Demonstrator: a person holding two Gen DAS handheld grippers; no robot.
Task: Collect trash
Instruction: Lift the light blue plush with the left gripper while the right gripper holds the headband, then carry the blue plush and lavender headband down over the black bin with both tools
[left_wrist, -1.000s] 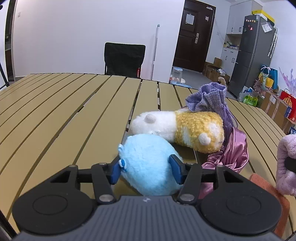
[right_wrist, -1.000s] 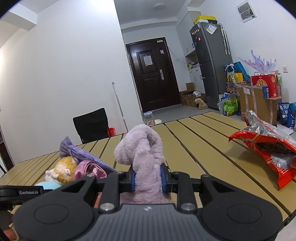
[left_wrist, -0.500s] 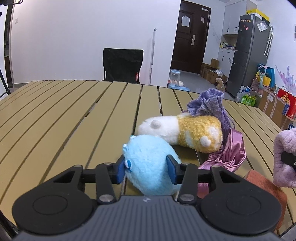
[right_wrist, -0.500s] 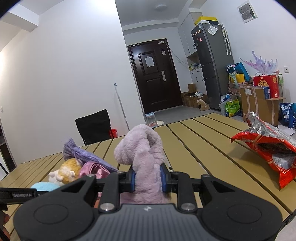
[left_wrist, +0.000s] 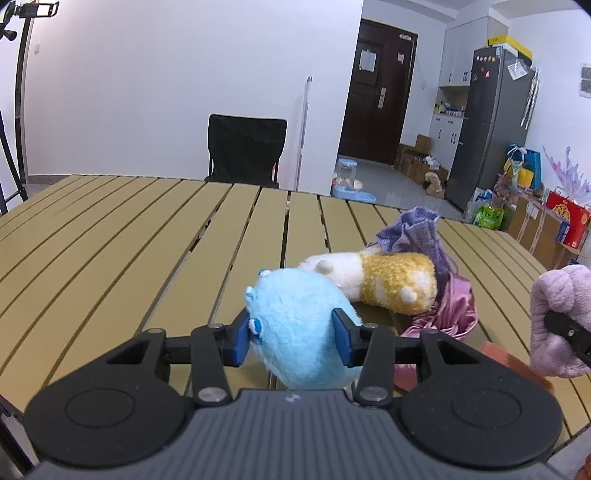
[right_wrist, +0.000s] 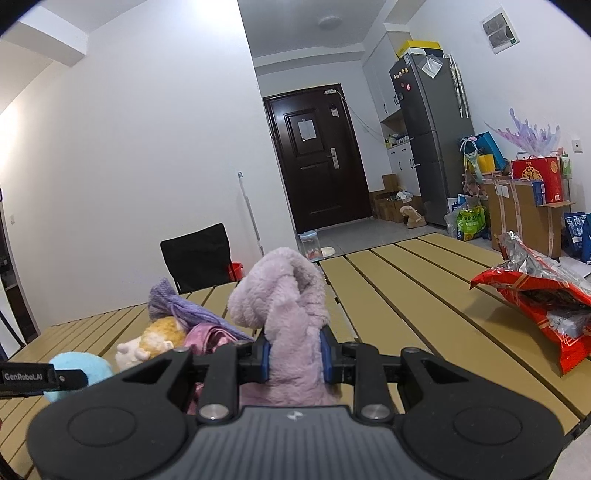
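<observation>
Left claw (left_wrist: 293, 338) pinched the blue plush toy (left_wrist: 301, 328), blue pads pressed into its sides, toy raised just above the slatted tabletop (left_wrist: 110, 251). Right claw (right_wrist: 294, 354) pinched the lilac plush toy (right_wrist: 284, 314) at its middle, its upper part flopping over above the pads. Just beyond the blue toy lay a yellow-and-white plush toy (left_wrist: 373, 278) on its side, touching a pink satin cloth (left_wrist: 448, 306) to the right and a purple knitted cloth (left_wrist: 413, 230) behind. Well apart, at the right side of the tabletop, a red snack bag (right_wrist: 539, 295) lay open, foil lining showing. Far side: black chair (left_wrist: 245, 147), dark door (right_wrist: 317, 166), grey fridge (right_wrist: 428, 133).
</observation>
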